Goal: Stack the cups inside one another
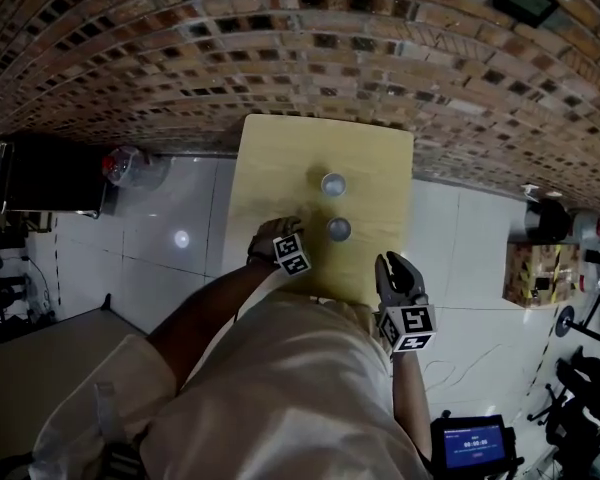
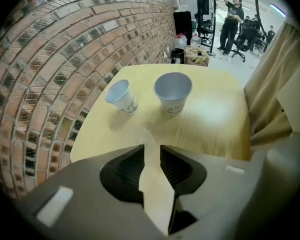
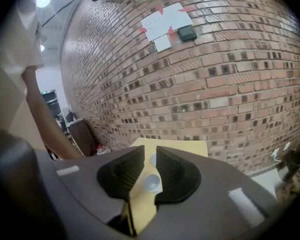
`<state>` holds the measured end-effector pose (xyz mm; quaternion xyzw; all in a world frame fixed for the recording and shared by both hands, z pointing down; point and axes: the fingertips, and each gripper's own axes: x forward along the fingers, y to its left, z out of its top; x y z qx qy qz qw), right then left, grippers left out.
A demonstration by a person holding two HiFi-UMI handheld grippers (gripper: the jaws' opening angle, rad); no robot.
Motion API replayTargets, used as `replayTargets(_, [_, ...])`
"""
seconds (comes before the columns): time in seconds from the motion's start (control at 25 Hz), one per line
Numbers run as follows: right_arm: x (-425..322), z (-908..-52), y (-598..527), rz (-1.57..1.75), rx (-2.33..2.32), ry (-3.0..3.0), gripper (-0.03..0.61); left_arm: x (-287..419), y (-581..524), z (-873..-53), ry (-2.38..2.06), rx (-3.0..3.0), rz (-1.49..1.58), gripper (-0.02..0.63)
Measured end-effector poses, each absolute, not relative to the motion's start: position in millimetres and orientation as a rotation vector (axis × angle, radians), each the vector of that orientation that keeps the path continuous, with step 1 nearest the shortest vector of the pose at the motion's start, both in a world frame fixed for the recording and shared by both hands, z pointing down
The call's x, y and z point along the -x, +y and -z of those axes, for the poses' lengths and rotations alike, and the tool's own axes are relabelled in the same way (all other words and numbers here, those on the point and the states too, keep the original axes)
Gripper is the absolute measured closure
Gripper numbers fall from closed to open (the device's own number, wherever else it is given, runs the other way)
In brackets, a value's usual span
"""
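My left claw (image 2: 151, 147) and right claw (image 3: 150, 151) are slightly spread and empty. The near white paper cup (image 1: 339, 230) and far white paper cup (image 1: 333, 184) stand apart on the pale yellow worktop (image 1: 270, 168). An off-centre pinch could tip or crush either.

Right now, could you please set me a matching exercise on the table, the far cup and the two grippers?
Things: 1 table; 2 far cup; 3 left gripper; 4 right gripper.
Descriptions: A jaws apart, empty, at the table's near right corner; B pale yellow top; C stands nearest the brick wall; D jaws apart, empty, over the table's near left part.
Pairs: 1-B; 2-C; 3-D; 4-A.
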<state>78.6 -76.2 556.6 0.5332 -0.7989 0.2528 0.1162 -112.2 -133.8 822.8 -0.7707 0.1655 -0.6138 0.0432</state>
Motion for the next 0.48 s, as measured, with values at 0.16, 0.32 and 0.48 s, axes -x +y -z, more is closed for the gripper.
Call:
replayTargets(0.16, [-84.2, -558.7, -73.7, -0.74, -1.584, -2.309, 0.511, 111.2, -136.5, -825.9, 0.507, 2.348, 1.873, 0.546])
replayTargets(0.32, [-84.8, -557.8, -70.9, -0.731, -1.599, -2.299, 0.511, 113.3, -137.6, -827.4, 0.508, 2.344, 1.896, 0.581])
replayTargets(0.48, [-85.2, -557.2, -67.5, -0.727, -1.612, -2.294, 0.511, 115.3, -140.3, -821.3, 0.513, 2.346, 1.88, 0.581])
